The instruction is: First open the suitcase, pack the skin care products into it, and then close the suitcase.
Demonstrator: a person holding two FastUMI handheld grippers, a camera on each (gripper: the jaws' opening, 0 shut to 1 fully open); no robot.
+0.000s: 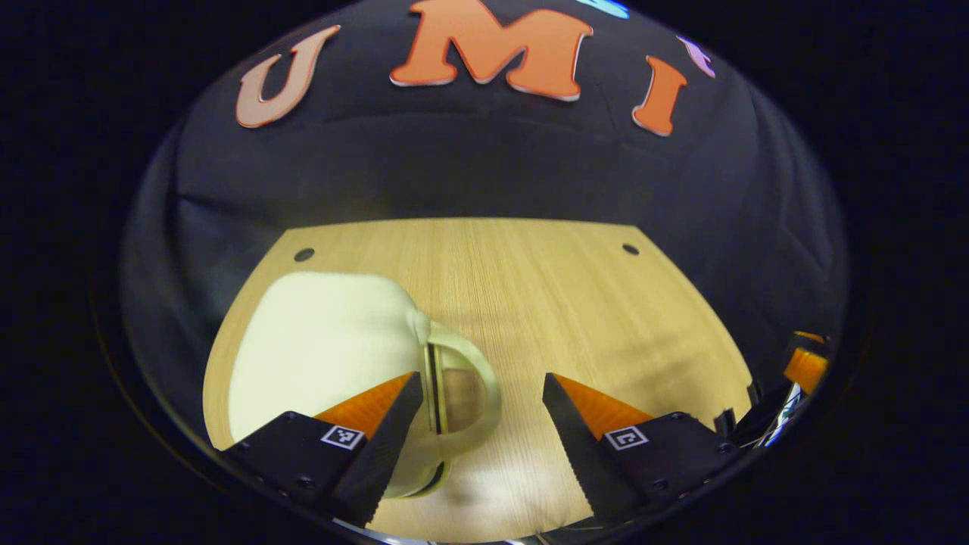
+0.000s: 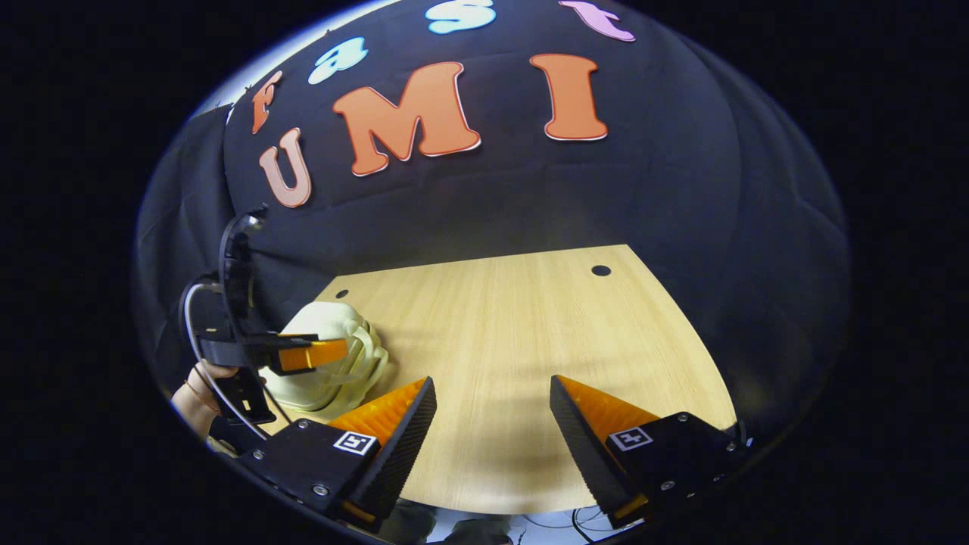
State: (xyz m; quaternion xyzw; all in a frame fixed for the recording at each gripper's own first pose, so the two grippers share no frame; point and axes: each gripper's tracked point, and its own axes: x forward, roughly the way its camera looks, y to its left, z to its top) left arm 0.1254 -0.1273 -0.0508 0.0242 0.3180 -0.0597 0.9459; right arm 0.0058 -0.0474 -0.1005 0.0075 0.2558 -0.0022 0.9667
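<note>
Left gripper view: left gripper point(image 1: 481, 386) jaws spread, empty; cream suitcase point(image 1: 325, 348) closed on wooden table point(image 1: 545, 288), its handle point(image 1: 473, 378) just inside the left finger.

Right gripper view: right gripper point(image 2: 492, 390) jaws parted, empty; suitcase point(image 2: 341, 363) far left, beside the other gripper point(image 2: 303, 354).

Bright overhead light, glare on table point(image 1: 530, 303) near edge; strong fisheye edge warping; focus sharp.

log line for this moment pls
stage: suitcase shut on table | left hand-held gripper: open by handle | right hand-held gripper: open, idle
</note>
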